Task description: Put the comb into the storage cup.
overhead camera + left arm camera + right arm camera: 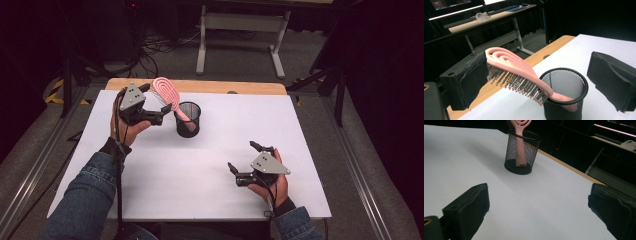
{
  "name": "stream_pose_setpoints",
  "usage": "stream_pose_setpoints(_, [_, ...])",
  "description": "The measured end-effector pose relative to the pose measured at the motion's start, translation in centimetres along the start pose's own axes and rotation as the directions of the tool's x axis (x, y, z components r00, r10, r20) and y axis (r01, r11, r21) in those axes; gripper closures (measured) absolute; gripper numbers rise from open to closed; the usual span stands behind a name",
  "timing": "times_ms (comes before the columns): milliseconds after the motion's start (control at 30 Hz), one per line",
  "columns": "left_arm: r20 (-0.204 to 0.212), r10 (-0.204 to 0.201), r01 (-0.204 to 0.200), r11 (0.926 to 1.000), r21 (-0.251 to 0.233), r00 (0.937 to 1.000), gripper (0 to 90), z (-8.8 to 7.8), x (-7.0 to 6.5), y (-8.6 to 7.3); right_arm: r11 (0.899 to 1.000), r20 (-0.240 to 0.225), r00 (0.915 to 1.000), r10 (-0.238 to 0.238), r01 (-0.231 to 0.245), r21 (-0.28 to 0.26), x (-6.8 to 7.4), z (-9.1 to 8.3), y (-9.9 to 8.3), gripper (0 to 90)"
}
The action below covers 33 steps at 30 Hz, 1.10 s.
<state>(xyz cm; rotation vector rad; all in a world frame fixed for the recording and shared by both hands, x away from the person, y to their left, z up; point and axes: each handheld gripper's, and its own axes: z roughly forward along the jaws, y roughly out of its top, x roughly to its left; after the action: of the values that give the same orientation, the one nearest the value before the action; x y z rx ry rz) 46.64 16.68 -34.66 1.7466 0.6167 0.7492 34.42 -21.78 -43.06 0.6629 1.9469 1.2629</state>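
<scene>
Nearest us, our right gripper [246,161] hovers over the white surface [200,175] with jaws spread wide and nothing between them. Farther off, our left gripper [162,107] stands open around the pink hairbrush [167,92], whose handle sits in the black mesh cup [188,120], its head leaning out.

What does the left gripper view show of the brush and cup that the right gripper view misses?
Left gripper view: the pink hairbrush head with its bristles pointing down, leaning over the rim, and the left tongs open around it. Right gripper view: the handle standing inside the black mesh cup, seen through its mesh wall, beyond the open right tongs. Both: the brush in the cup on the white table.
</scene>
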Motion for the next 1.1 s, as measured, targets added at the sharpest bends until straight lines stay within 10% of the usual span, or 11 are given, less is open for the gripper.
stream_pose_setpoints(1100, [0.083,0.083,-0.083,0.9966,-0.004,0.9931,5.4,-1.8,-3.2,-0.8,1.0,0.008,0.9999,-0.01,0.01,-0.014,0.1,-0.3,0.3,4.2])
